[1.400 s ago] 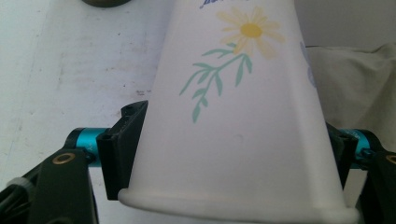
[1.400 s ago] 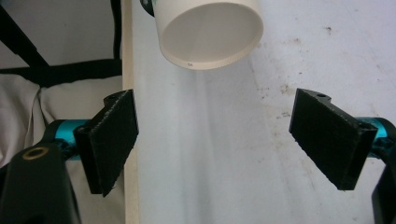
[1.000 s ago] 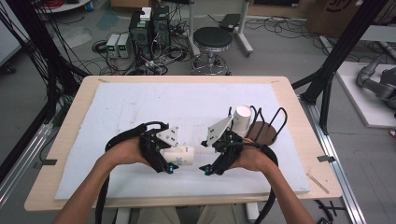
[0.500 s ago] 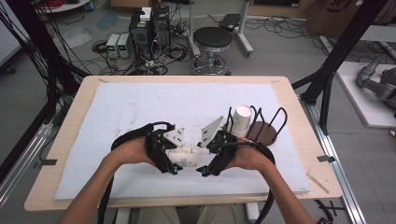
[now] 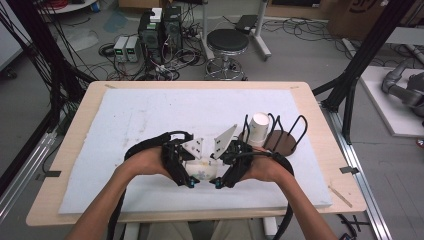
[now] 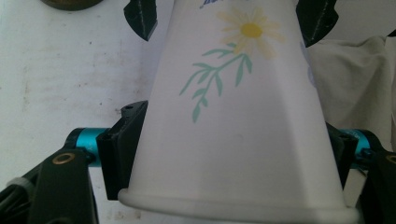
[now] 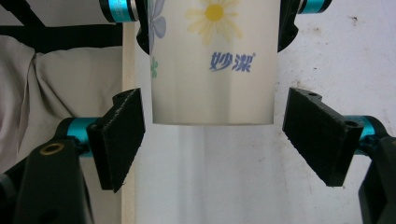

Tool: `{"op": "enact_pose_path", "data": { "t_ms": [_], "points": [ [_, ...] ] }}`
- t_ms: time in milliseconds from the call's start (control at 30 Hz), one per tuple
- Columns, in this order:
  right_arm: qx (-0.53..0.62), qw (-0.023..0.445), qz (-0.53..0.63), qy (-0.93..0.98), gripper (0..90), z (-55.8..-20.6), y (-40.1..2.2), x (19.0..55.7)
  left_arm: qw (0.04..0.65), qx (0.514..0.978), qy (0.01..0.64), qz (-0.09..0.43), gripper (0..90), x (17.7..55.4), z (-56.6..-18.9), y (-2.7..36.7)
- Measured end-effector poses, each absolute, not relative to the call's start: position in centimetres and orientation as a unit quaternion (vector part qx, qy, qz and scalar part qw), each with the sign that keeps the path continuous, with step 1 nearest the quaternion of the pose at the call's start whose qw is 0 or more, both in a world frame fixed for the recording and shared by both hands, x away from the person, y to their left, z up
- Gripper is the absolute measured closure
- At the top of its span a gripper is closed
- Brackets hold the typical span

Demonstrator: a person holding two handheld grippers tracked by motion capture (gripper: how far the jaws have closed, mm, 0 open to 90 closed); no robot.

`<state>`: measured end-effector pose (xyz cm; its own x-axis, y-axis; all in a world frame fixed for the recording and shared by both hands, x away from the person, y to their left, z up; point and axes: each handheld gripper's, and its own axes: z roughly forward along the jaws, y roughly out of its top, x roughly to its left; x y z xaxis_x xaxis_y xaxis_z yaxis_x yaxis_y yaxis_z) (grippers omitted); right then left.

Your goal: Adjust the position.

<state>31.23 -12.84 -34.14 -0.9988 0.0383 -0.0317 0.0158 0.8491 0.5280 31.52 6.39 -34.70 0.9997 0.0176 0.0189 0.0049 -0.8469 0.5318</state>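
Cup (image 6: 243, 135) w/ daisy print lies sideways between both tools above desk (image 5: 150, 115): left tool (image 5: 192, 175) clamped near its rim, right tool (image 7: 215, 140) just been closing, pads apart round base, not touching, prob. for a handover toward rack (image 5: 280, 140).

Lab: electronics boxes (image 5: 161, 31), floor cables (image 5: 107, 55), stool (image 5: 227, 42), black frame struts (image 5: 370, 47).

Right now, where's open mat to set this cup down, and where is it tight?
The far half of the white mat, from its far edge to the two grippers, lies bare, as does its left side. It is crowded at right, where the wire rack holds an upright cup, and around the held cup.
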Motion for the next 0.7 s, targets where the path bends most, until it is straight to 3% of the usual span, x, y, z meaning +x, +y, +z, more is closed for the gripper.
{"op": "enact_pose_path", "data": {
  "t_ms": [333, 400, 700],
  "points": [
    [0.012, 0.024, 0.272, 0.962, 21.8, -34.18, -12.63, 31.20, 0.274, 0.962, 0.002, 0.011, 24.8, 31.57, -34.57, 6.01],
    [0.003, 0.021, 0.271, 0.962, 34.9, -34.16, -12.61, 31.14, 0.275, 0.961, 0.001, 0.010, 24.7, 31.54, -34.62, 5.94],
    [-0.001, 0.026, 0.268, 0.963, 36.3, -34.14, -12.64, 30.99, 0.275, 0.961, -0.001, 0.012, 24.5, 31.53, -34.64, 5.85]
  ]
}}
